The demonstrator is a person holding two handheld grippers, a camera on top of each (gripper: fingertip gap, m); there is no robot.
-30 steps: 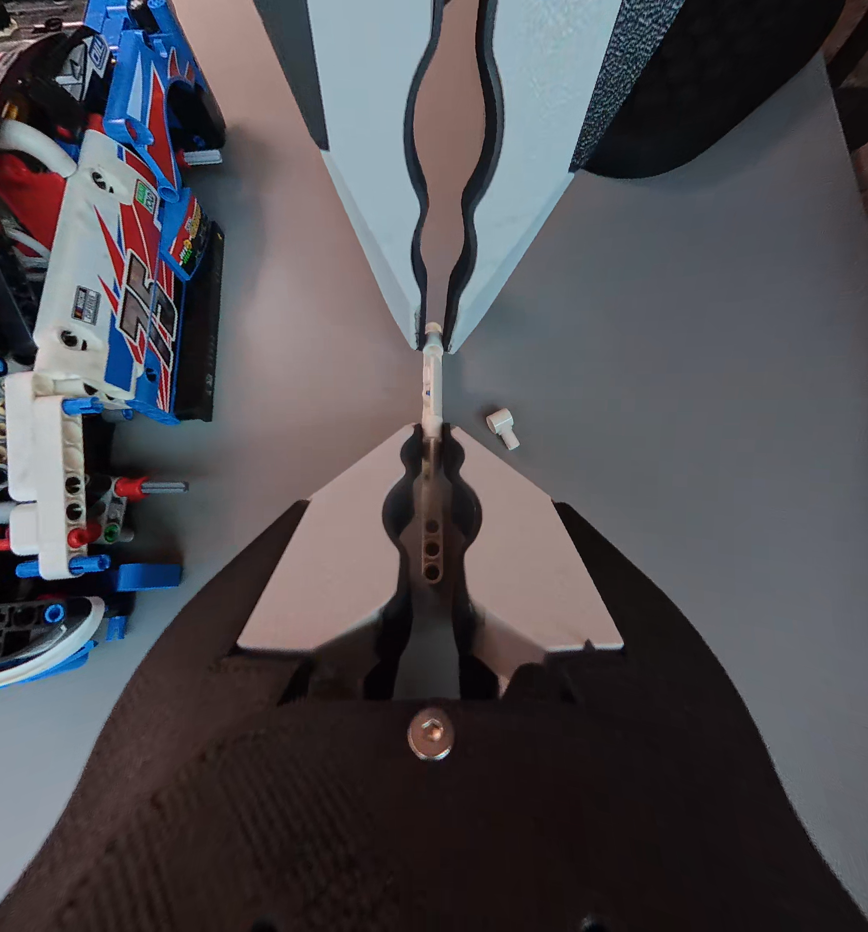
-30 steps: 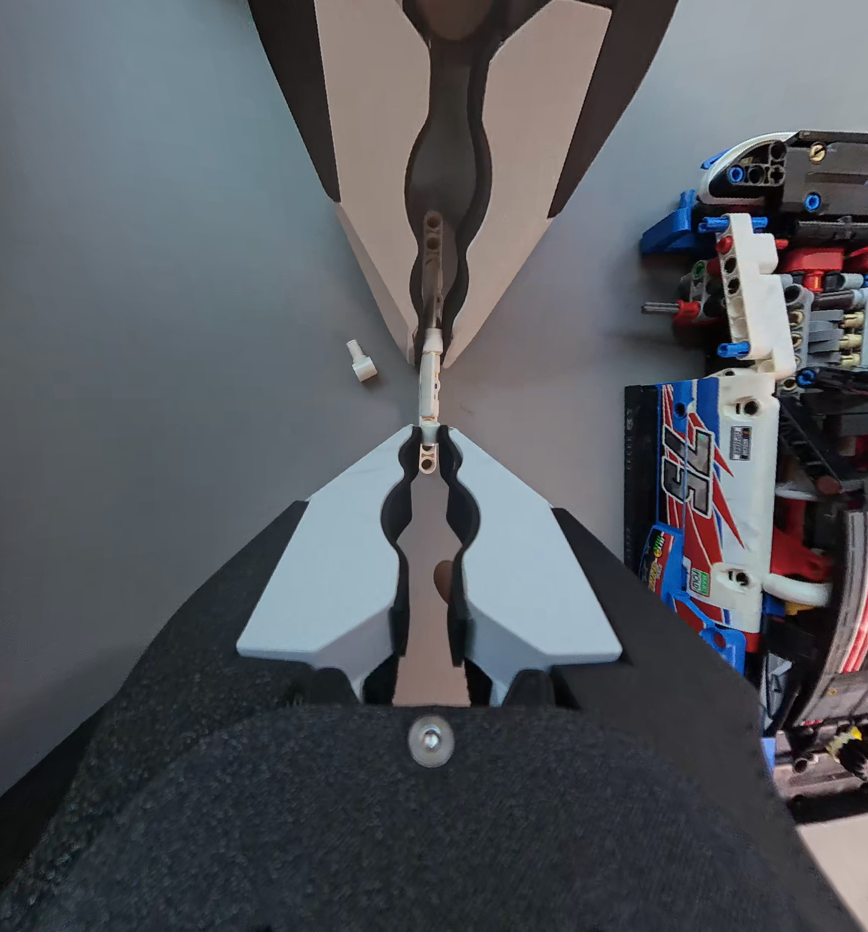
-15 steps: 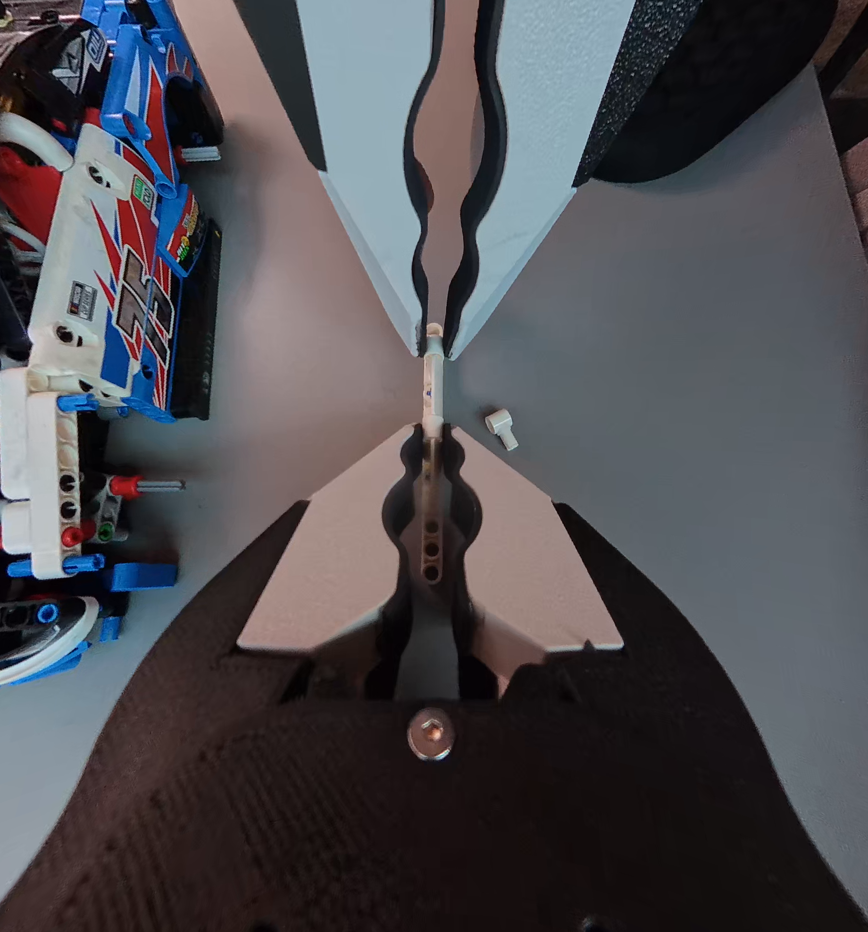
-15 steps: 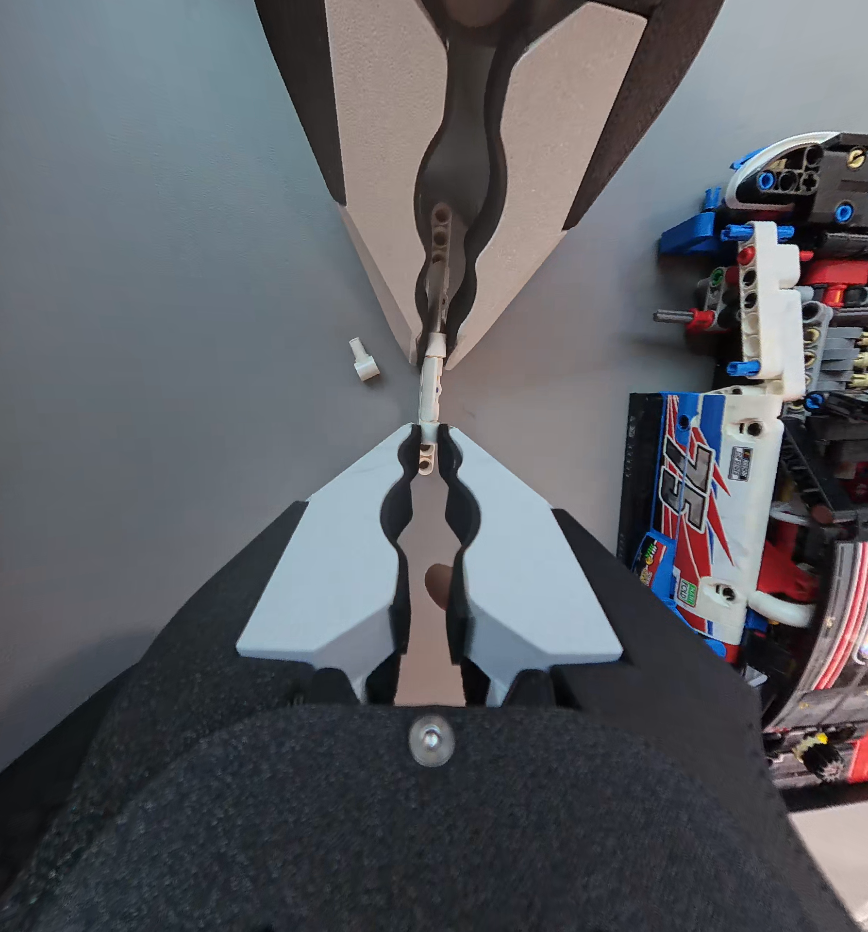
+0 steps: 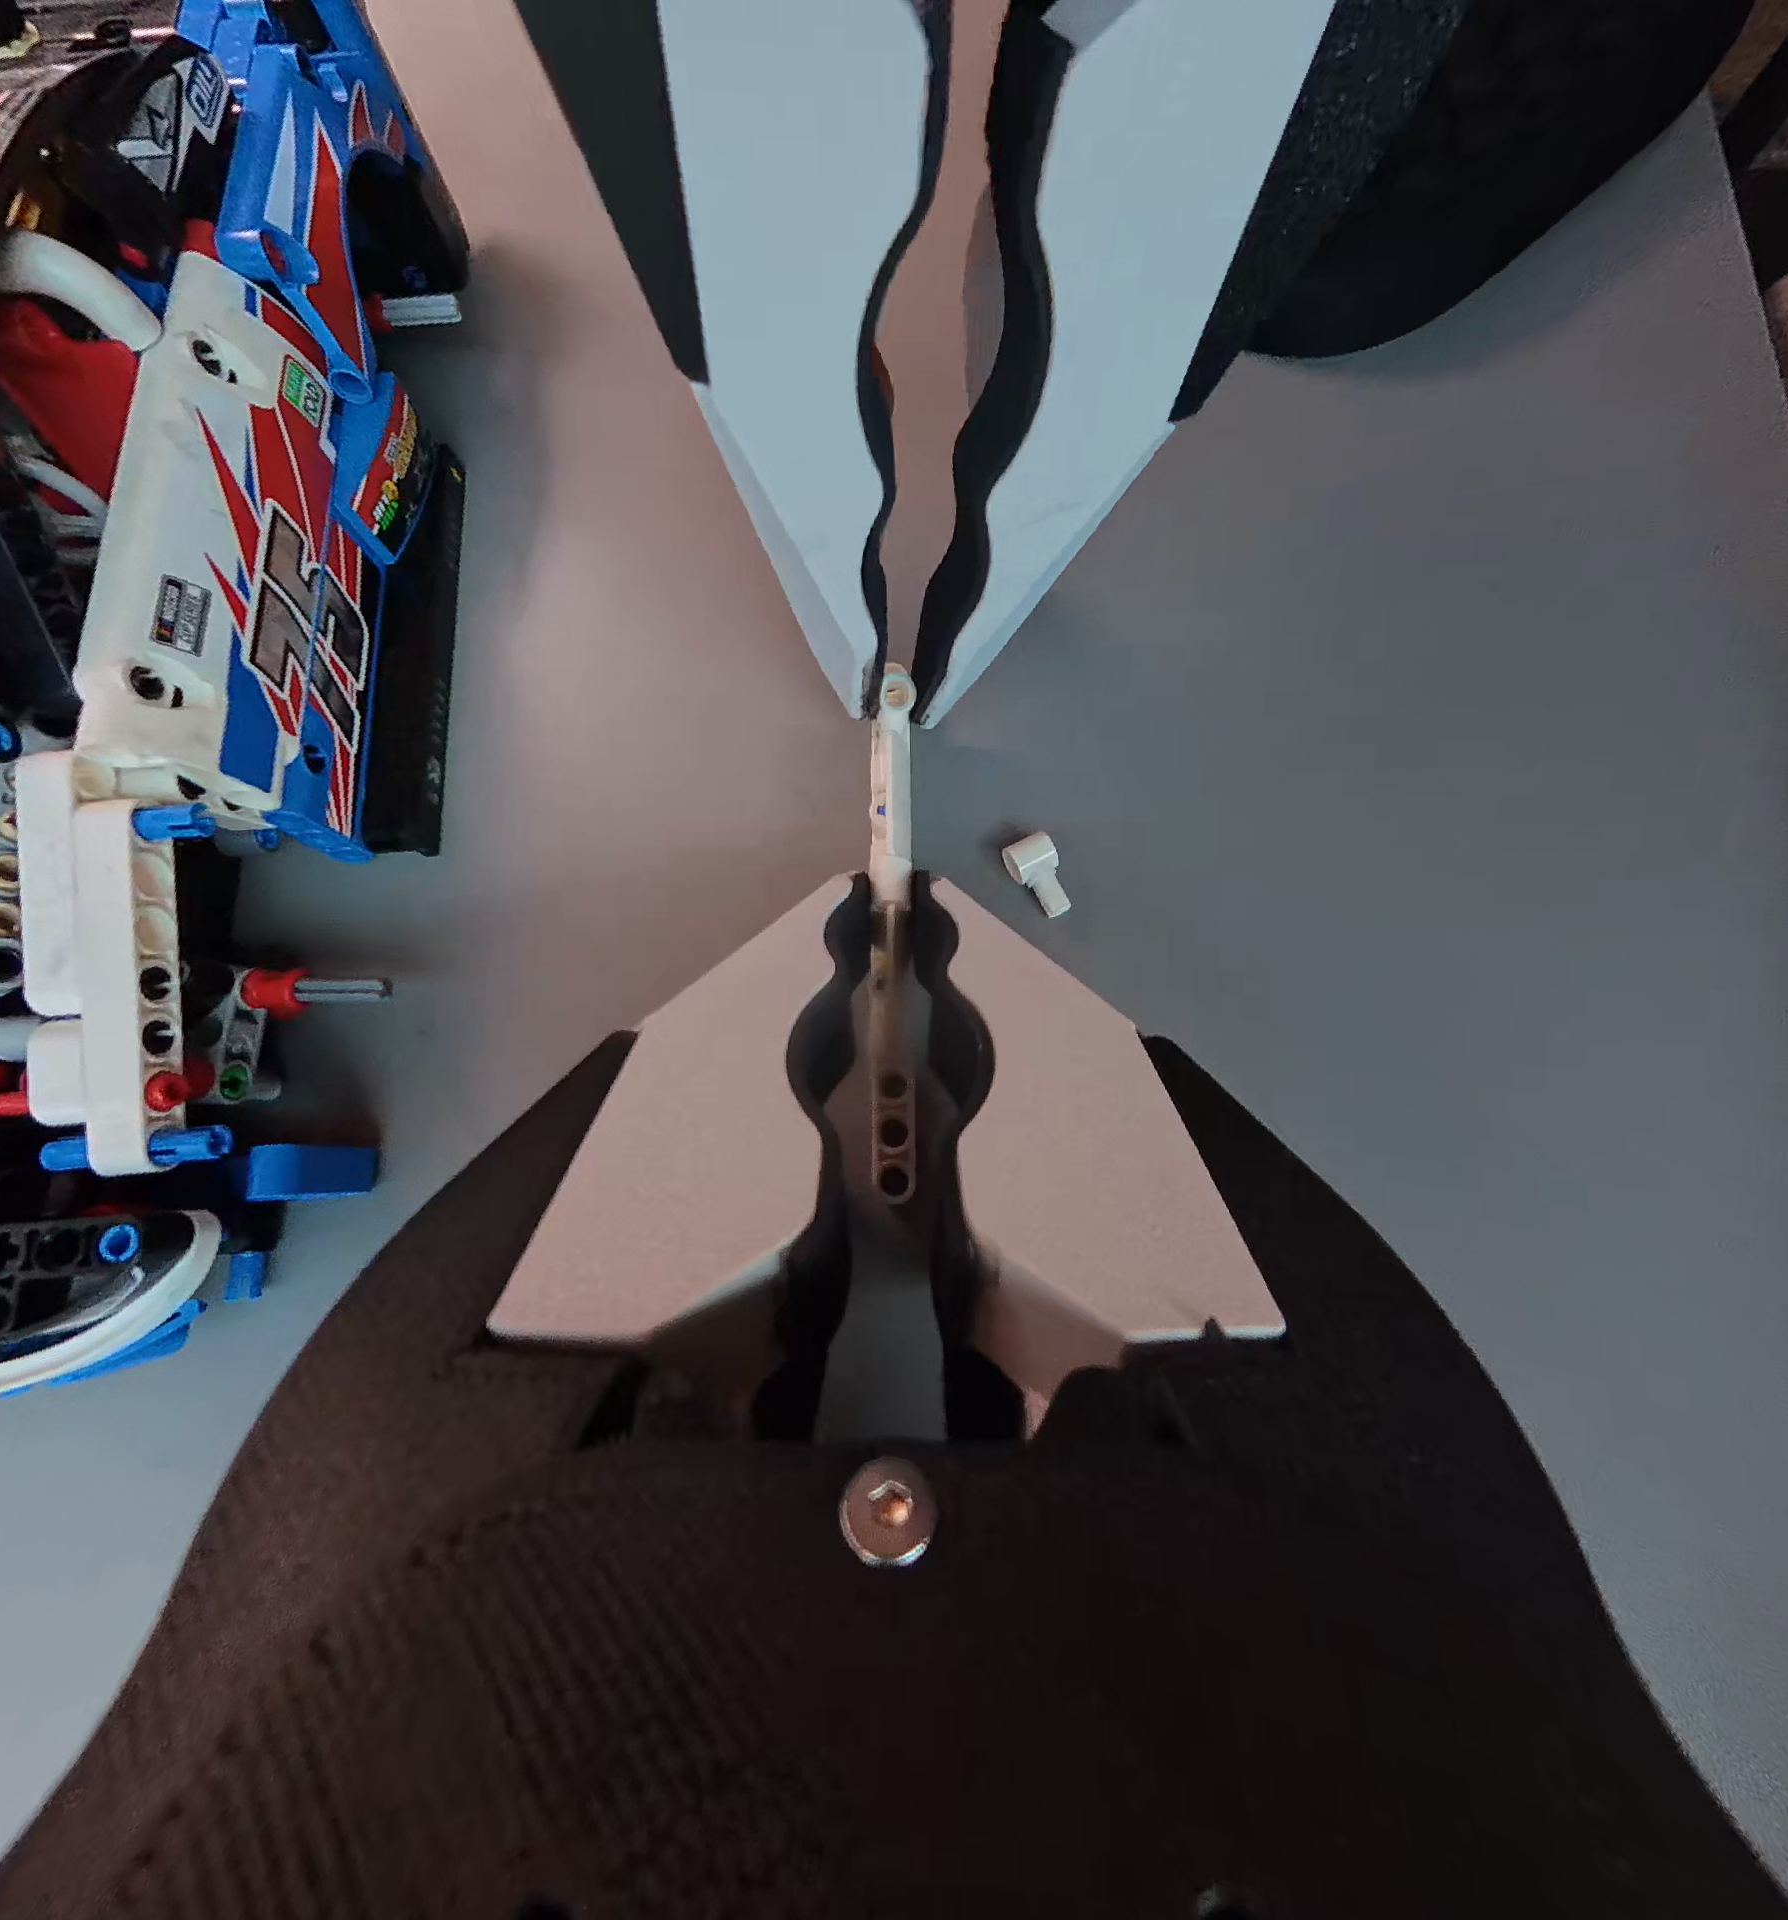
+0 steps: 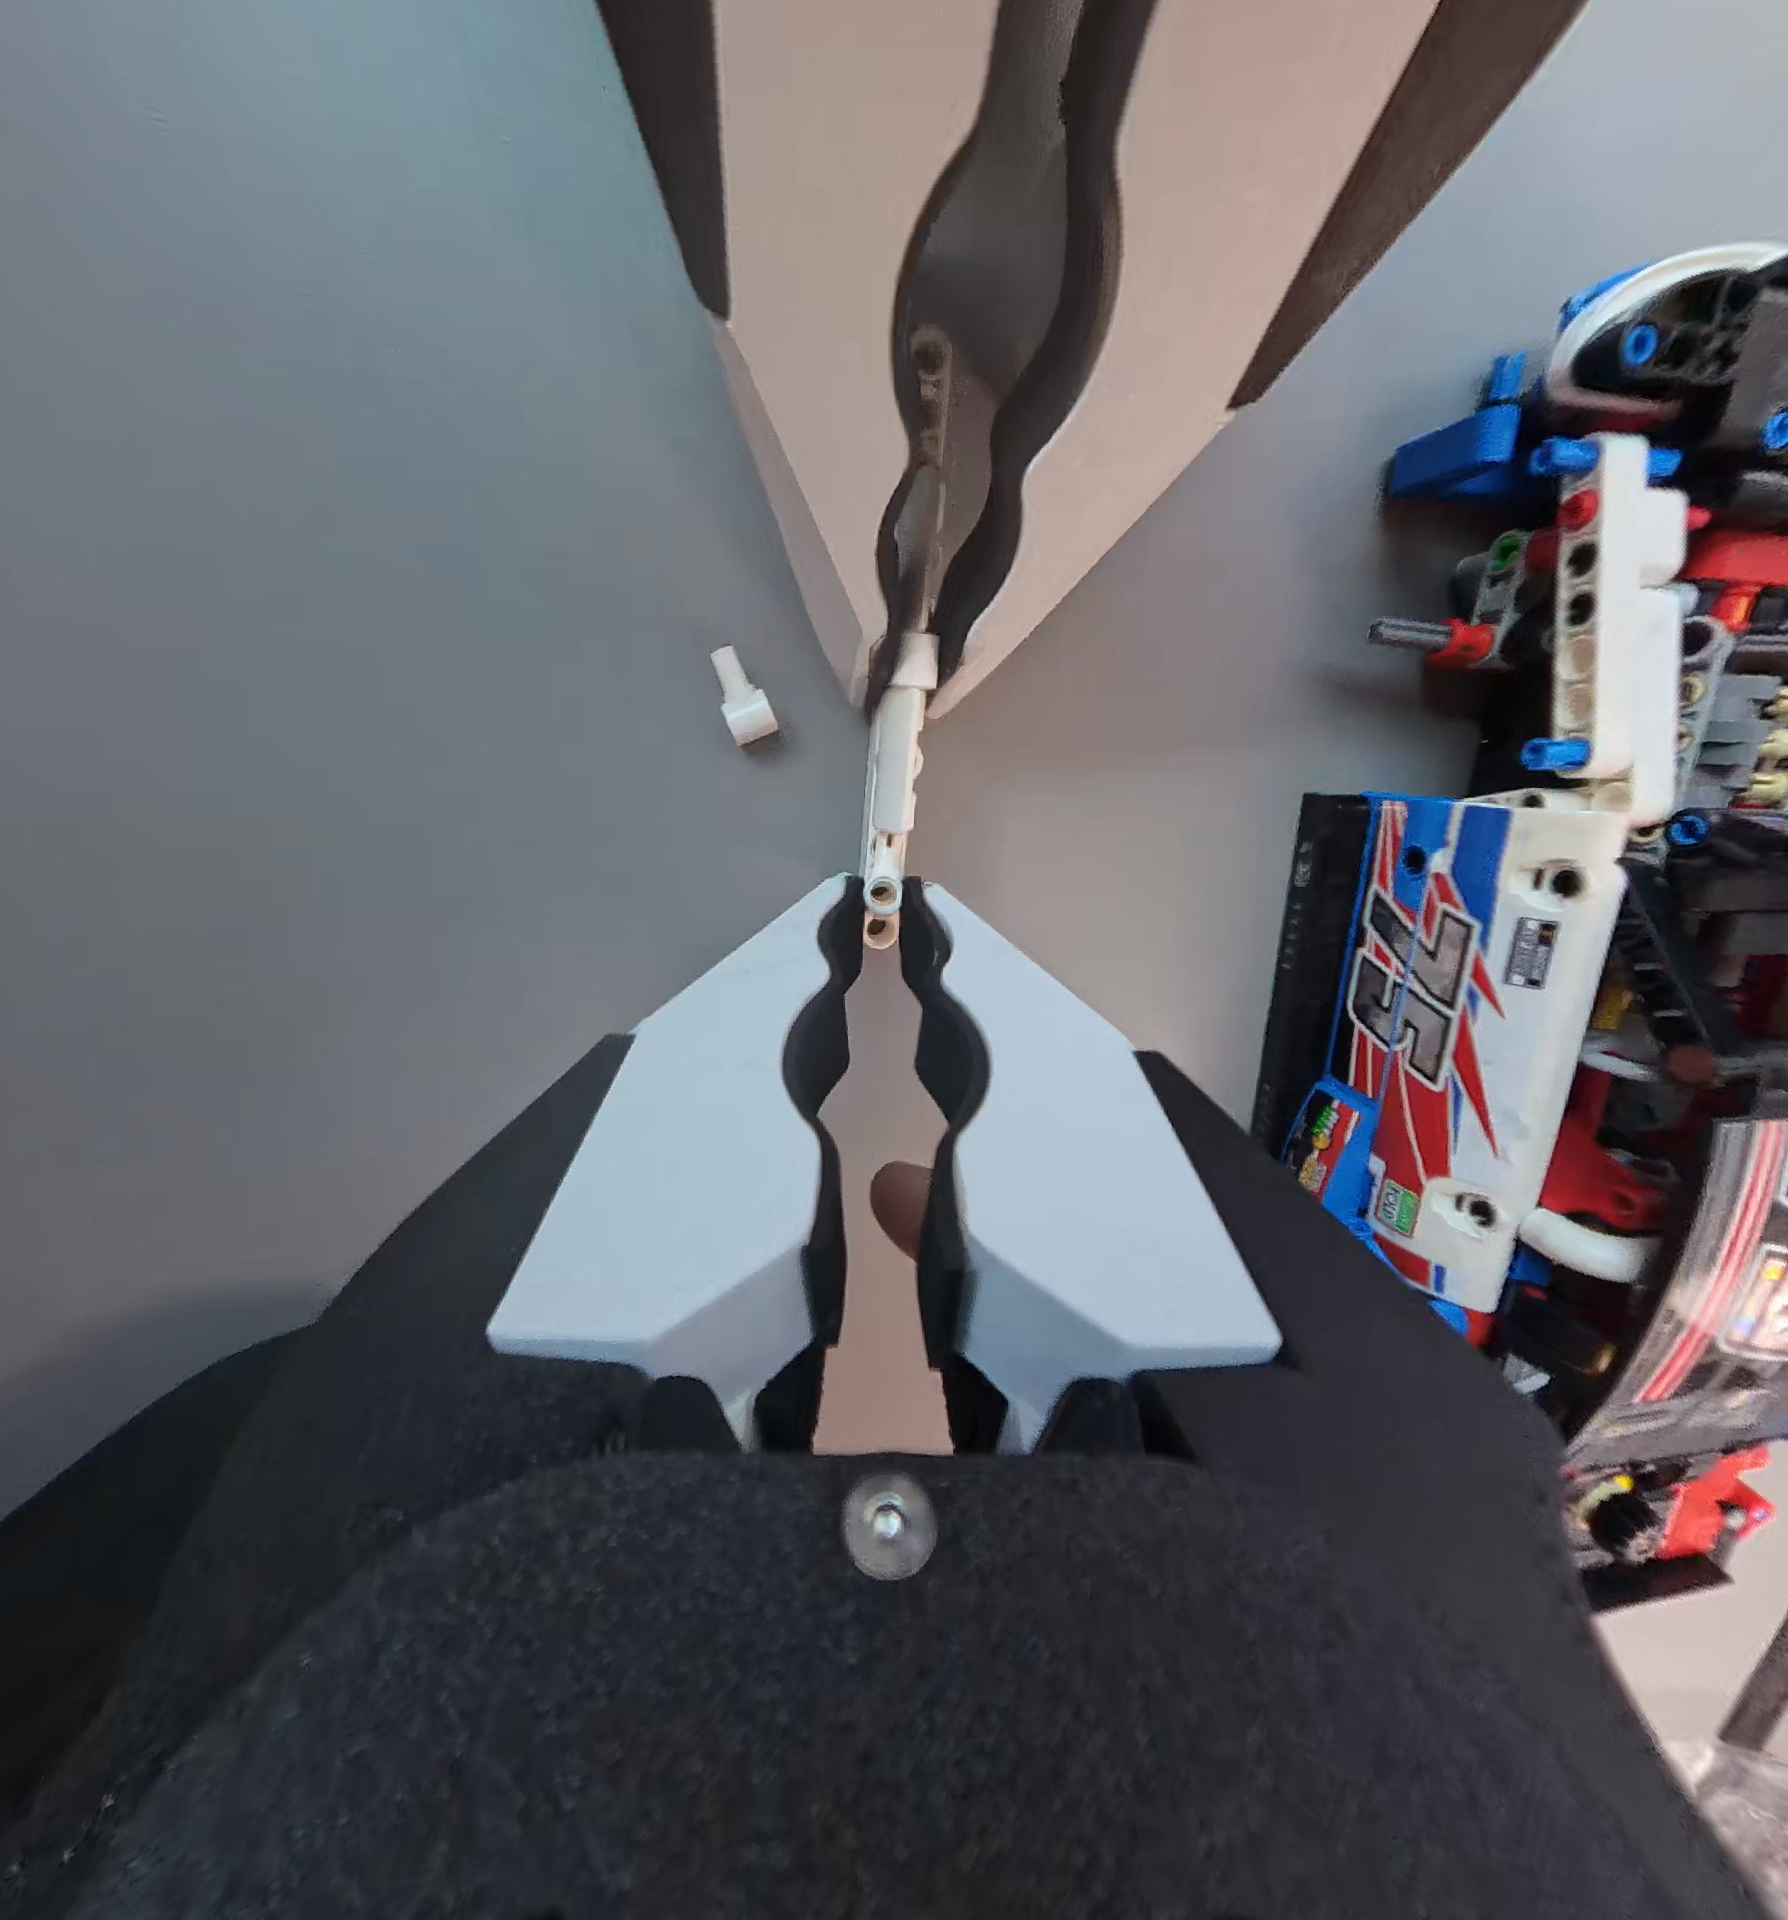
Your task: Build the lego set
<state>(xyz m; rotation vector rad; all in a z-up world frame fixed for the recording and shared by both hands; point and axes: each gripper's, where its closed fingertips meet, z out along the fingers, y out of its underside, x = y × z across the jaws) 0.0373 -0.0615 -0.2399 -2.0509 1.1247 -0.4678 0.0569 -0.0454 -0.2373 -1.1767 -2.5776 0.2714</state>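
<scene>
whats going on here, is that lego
Yes. A person works two handheld grippers tip to tip over a grey table. The left gripper is shut on a grey lego beam, and the right gripper is shut on the end of a thin white piece that bridges the two. A small white connector lies loose beside them. A partly built blue, white and red race car sits off to the side, untouched.

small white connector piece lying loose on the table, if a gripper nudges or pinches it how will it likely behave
The small white connector piece looks like hard plastic, so probably stiff and very light; a nudge would likely send it skidding across the smooth grey table. Its rounded stub may let it roll a little. Being tiny beside the left gripper, it could slip out of a pinch.
</scene>
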